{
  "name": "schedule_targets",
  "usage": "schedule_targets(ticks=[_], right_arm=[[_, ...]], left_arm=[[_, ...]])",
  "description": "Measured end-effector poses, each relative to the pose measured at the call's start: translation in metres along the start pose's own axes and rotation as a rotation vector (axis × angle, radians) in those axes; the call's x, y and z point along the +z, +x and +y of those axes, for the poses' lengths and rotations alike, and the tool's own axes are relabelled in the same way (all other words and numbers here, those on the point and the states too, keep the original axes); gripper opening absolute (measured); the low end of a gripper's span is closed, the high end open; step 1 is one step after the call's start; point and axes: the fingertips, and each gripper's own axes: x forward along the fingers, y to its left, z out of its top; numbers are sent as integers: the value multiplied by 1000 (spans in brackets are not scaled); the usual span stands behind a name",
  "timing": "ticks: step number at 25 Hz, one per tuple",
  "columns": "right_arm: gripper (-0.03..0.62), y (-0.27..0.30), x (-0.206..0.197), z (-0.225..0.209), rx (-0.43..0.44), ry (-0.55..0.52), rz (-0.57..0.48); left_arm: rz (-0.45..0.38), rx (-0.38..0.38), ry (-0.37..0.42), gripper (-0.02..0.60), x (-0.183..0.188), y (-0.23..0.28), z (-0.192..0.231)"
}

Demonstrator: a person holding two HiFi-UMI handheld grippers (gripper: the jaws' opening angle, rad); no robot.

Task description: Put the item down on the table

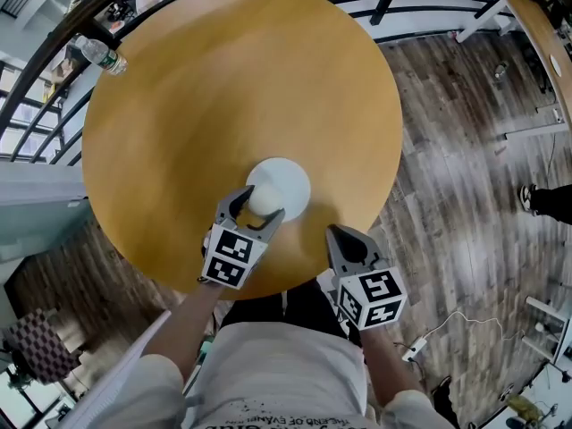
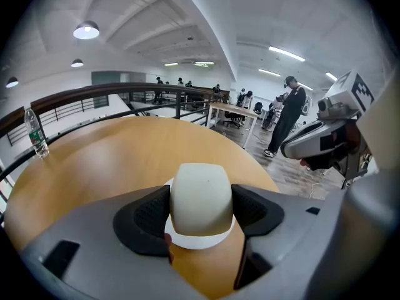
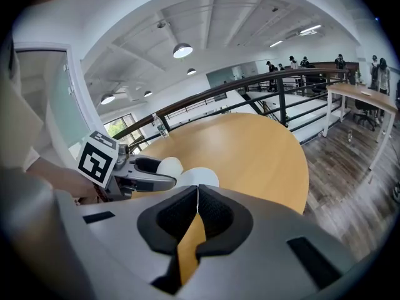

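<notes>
Left gripper (image 1: pixel 256 206) has its jaws clamped on either side of the off-white rounded item (image 2: pixel 201 195), which hangs over a white disc (image 1: pixel 291 179) close to the near edge of the round table (image 1: pixel 232 88) — whether it touches yet I cannot tell, so ease it straight down until it bears, then spread the jaws evenly. Right gripper (image 1: pixel 347 239), jaws pressed together on nothing, hangs just right of it at the table's rim. A bottle (image 1: pixel 100 54) stands far left by the railing (image 2: pixel 94 92) — nothing blocks the drop.
</notes>
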Motion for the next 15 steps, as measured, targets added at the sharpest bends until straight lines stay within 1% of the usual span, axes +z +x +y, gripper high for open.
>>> schedule_targets(ticks=[5,9,15], right_arm=[[26,3,-4,-6,-4,15,10],[26,6,-7,-10,-7,23,17],[26,5,-11,-17,-12,33,25]], left_arm=[[37,3,4,322,-8,21,6],[82,5,4,322,-21,37,10],[118,13,26,322,-24,54,9]])
